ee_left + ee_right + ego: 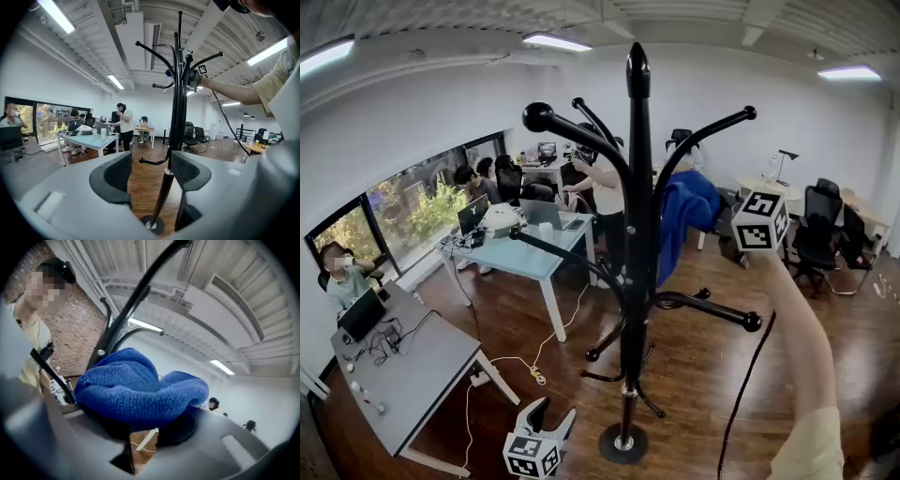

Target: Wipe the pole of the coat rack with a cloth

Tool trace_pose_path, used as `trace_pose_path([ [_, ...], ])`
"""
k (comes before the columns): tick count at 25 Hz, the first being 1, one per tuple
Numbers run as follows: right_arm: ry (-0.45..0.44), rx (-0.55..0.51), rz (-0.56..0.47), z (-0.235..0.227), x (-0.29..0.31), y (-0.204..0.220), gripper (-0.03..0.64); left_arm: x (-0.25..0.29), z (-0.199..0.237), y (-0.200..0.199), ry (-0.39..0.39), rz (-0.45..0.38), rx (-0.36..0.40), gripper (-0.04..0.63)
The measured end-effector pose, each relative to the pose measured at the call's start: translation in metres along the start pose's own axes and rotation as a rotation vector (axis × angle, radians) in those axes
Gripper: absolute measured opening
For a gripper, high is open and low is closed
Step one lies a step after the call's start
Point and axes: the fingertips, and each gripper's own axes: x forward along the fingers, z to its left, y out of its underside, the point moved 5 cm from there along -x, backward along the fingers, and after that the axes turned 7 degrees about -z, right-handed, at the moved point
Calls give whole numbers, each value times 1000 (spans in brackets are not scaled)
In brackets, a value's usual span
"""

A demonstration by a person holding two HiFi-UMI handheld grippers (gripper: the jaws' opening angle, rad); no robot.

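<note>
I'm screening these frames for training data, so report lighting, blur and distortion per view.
Head view: even ceiling light, strong fisheye curvature, coat rack pole sharp. Left gripper view: dark corners, blown-out strip light, left gripper soft up close. Right gripper view: blue cloth texture readable in the right gripper, room beyond hazy.

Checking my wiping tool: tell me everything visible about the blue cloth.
The blue looped-pile cloth looks soft and thick, bunched into rounded folds. The right hand-held gripper is shut on it, folds bulging over both jaws. In the head view it drapes downward, held high beside the glossy black coat-rack pole, among its upper hooks. Whether it touches the pole is unclear.
</note>
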Motion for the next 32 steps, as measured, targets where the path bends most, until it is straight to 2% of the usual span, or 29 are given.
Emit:
trace_pose_path([
  [3,221,22,0,-47,-15,3,77,1,0,0,3,1,1,252],
  [7,472,84,45,-85,-34,18,77,4,-2,-2,22,-5,1,252],
  [9,527,138,21,-91,-52,24,77,8,-3,-5,42,-14,0,252],
  [12,561,198,-101,-76,-92,26,77,9,-2,-8,73,-30,-11,252],
  [15,587,185,-195,-42,-143,25,77,12,-3,-13,110,-61,-23,252],
  [19,594,155,-277,28,-204,43,77,20,-5,-23,168,-101,-22,252],
  [25,688,242,-340,150,-229,74,80,40,-10,-47,252,-148,-4,250],
  [27,761,261,-291,189,-222,94,81,46,-14,-52,285,-157,3,252],
  [32,962,229,13,270,-174,147,81,58,-22,-58,344,-167,41,250],
])
